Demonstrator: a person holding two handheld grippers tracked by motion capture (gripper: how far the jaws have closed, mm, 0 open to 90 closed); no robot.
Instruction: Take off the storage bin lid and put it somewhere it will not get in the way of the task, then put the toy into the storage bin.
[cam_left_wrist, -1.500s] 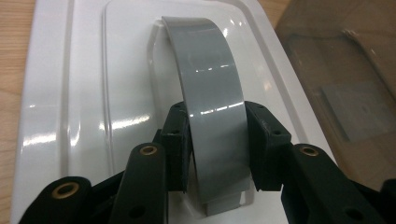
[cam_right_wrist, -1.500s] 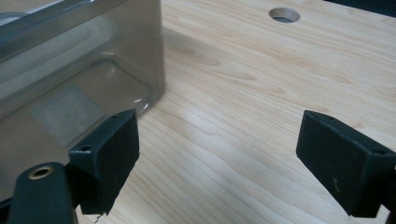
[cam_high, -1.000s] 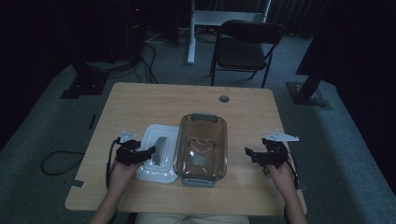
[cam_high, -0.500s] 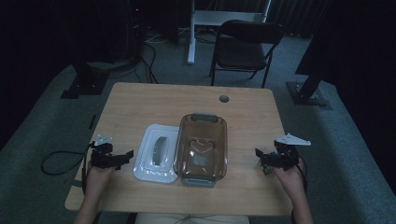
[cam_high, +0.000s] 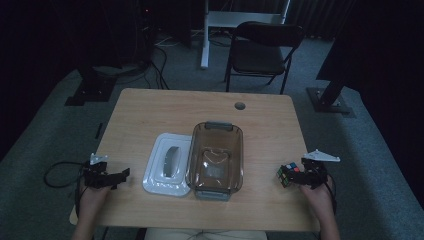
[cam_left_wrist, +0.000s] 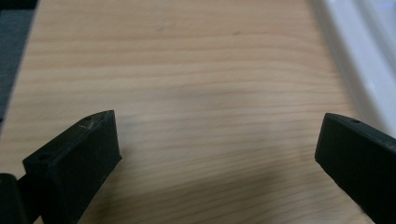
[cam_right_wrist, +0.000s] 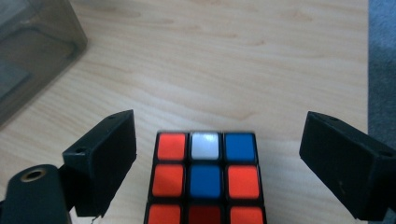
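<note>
Right gripper (cam_high: 300, 176) sits at the table's (cam_high: 150, 110) right edge, well right of the clear tub (cam_high: 216, 155), jaws spread wide. Puzzle cube (cam_right_wrist: 205, 182) sits between them on the wood, gaps on both sides, not clamped; in the high view the cube (cam_high: 288, 174) is right of the tub. Left gripper (cam_high: 120, 176) is left of the white lid (cam_high: 168, 165), which lies just left of the tub; its jaws have just been opening, now wide apart over bare wood.
</note>
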